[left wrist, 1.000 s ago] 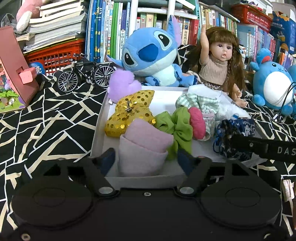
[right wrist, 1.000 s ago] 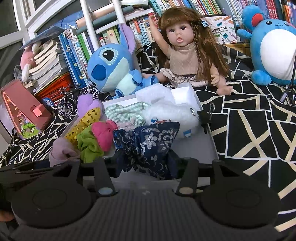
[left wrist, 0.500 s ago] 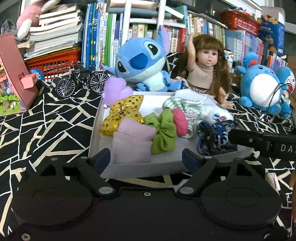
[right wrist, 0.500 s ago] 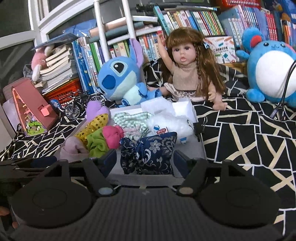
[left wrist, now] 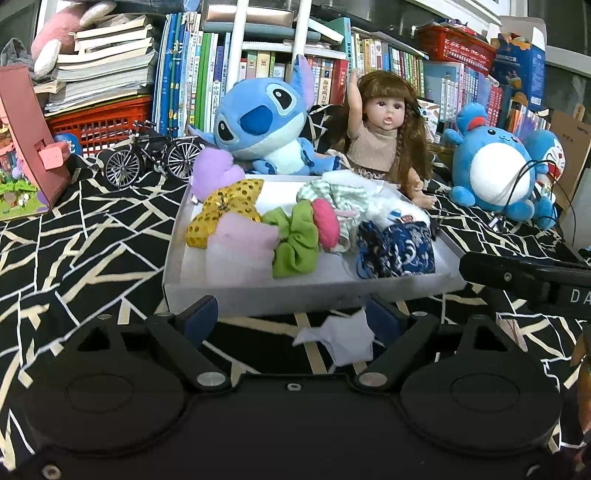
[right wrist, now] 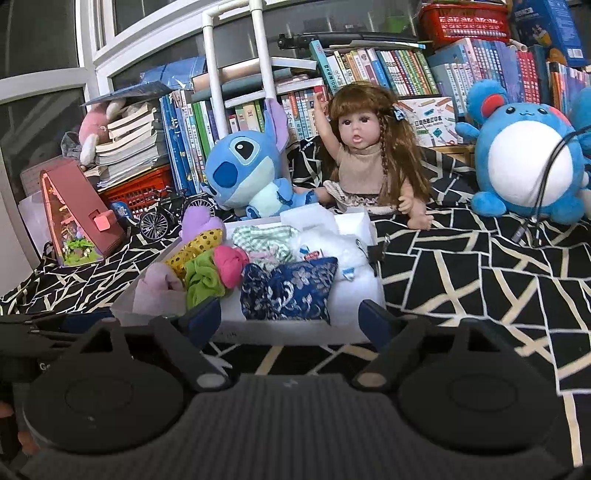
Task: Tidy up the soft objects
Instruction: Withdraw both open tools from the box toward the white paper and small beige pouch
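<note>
With both grippers released and empty, jaws just widened, we note the white scrap (left wrist: 338, 341) on the cloth outside the tray's (left wrist: 258, 295) near edge, just ahead of the left gripper (left wrist: 291, 321), which is nearer than the right gripper (right wrist: 291, 321).

- A black cloth with cream geometric lines (left wrist: 92, 254) covers the surface.
- Behind it, rows of upright colourful books (right wrist: 373, 70) fill the back, crossed by a white pipe frame (right wrist: 260, 44).
- At far left, white-framed dark window panes (right wrist: 40, 33) rise.
- A red plastic basket (left wrist: 99, 122) carries stacked books.
</note>
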